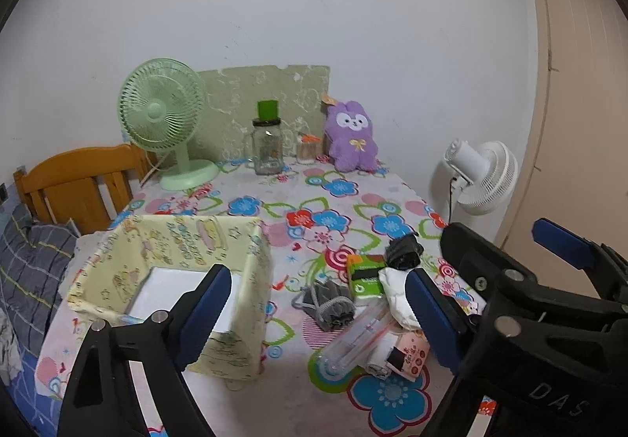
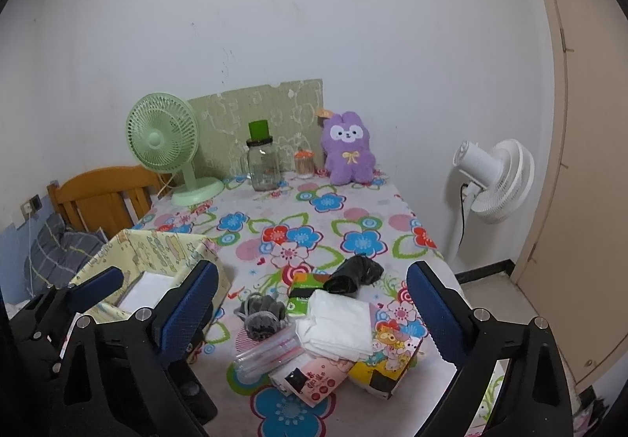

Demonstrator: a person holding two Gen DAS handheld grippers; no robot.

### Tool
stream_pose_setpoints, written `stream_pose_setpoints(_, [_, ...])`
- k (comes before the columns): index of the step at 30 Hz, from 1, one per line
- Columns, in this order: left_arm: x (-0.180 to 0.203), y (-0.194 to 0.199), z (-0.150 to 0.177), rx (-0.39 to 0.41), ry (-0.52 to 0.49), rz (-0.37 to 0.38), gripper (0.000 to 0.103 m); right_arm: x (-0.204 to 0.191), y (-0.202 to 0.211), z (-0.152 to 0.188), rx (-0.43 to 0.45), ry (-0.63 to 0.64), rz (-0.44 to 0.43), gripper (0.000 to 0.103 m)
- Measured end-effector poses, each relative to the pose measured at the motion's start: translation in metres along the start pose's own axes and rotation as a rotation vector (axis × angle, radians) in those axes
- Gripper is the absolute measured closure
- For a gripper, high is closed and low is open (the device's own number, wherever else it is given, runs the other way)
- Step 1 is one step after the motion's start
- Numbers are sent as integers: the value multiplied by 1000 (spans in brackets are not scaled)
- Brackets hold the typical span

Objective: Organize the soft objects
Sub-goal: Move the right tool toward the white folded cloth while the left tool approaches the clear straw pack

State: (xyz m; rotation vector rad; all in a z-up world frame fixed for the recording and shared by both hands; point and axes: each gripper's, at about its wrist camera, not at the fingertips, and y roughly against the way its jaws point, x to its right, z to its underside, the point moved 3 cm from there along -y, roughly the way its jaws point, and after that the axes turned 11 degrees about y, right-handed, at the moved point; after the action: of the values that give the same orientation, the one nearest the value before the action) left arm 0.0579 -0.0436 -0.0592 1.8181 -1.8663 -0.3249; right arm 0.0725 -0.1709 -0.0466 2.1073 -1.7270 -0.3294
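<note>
A yellow fabric box (image 1: 168, 252) stands open on the flowered tablecloth (image 1: 314, 201), with only a white liner showing inside. Right of it lies a heap: a grey drawstring pouch (image 1: 329, 301), a green tissue pack (image 1: 363, 276), a black soft bundle (image 1: 402, 250), folded white cloth (image 2: 341, 323), a pink tissue pack (image 2: 314, 378) and a clear tube (image 2: 267, 352). A purple plush (image 2: 347, 148) sits at the far edge. My left gripper (image 1: 318, 307) hovers open between box and heap. My right gripper (image 2: 312, 303) is open above the heap, holding nothing.
A green desk fan (image 1: 165, 123), a glass jar (image 1: 269, 148) and a small jar (image 1: 306, 150) stand along the back wall. A white fan (image 2: 494, 182) stands on the floor at right, beside a door. A wooden headboard (image 1: 74, 186) and plaid bedding lie left. A yellow cartoon box (image 2: 392, 354) sits under the cloth.
</note>
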Motion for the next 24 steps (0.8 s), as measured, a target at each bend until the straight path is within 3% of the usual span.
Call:
stream_pose_setpoints(12, [24, -34, 26, -100, -47, 33, 12, 12, -34, 27, -84, -22, -14, 8])
stream_pose_setpoints(24, [20, -73, 41, -179, -31, -14, 19, 18, -76, 48, -177, -52, -37, 10])
